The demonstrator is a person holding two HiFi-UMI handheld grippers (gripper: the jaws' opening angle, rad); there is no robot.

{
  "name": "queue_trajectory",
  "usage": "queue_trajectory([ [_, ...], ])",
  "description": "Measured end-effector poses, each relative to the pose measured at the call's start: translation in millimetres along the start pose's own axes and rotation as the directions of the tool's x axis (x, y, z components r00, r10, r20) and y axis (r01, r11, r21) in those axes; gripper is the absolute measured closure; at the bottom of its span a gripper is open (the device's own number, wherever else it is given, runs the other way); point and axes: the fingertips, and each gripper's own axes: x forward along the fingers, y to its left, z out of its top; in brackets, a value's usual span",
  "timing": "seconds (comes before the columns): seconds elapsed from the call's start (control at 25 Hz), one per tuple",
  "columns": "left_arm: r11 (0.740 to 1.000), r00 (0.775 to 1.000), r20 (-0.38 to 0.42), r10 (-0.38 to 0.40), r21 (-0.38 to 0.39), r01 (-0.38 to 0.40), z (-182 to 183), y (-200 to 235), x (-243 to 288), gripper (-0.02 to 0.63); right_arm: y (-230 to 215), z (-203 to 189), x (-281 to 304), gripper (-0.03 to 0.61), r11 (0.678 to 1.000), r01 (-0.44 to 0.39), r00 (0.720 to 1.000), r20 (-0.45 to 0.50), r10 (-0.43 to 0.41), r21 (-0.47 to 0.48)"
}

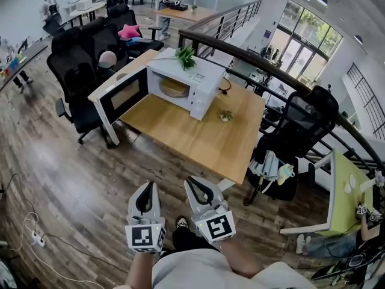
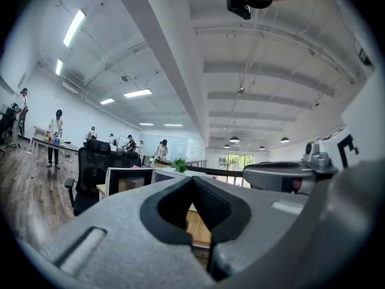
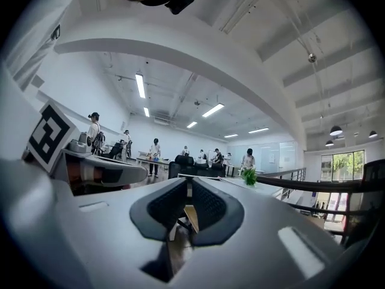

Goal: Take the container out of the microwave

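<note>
The white microwave (image 1: 201,83) stands at the far end of a wooden table (image 1: 198,140), its door (image 1: 120,96) swung open to the left. Inside sits a round tan container (image 1: 173,88). Both grippers are held low, close to the person's body, well short of the table. My left gripper (image 1: 146,188) and right gripper (image 1: 191,181) point toward the microwave, side by side, jaws shut on nothing. In the left gripper view the left gripper (image 2: 194,180) frames the open door (image 2: 127,183) far ahead. The right gripper (image 3: 187,181) shows the same in its own view.
A small green plant (image 1: 185,57) sits on top of the microwave and another small one (image 1: 226,115) on the table. Black office chairs (image 1: 78,71) stand left of the table, another chair (image 1: 304,125) right. A dark railing (image 1: 271,65) runs behind. Cables (image 1: 36,236) lie on the wood floor.
</note>
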Motion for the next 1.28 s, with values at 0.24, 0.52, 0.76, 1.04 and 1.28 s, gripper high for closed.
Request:
queue_trajectory([
  [0.24,0.999,1.0,0.007,0.03,0.018,-0.03,9,10,59,0.611,-41,3,50,0.535,0.999,-0.05,0.998,0.04,0.05,-0.009],
  [0.52,0.998,0.998,-0.021,0.065,0.026,-0.064,4,12,108,0.611,-79,-19,82,0.531,0.994,-0.104,0.994,0.033,0.103,0.029],
  [0.76,0.996,0.995,-0.064,0.079,0.034,-0.077,-6,15,136,0.611,-104,-30,101,0.528,0.991,-0.112,0.993,0.045,0.109,0.069],
  [1.04,0.995,0.992,-0.082,0.095,0.037,-0.092,-15,35,165,0.611,-117,-48,134,0.52,0.989,-0.133,0.991,0.02,0.132,0.059],
  [1.28,0.996,0.994,-0.066,0.086,0.008,-0.085,-16,65,206,0.611,-122,-56,181,0.517,0.988,-0.153,0.988,-0.015,0.153,0.021],
])
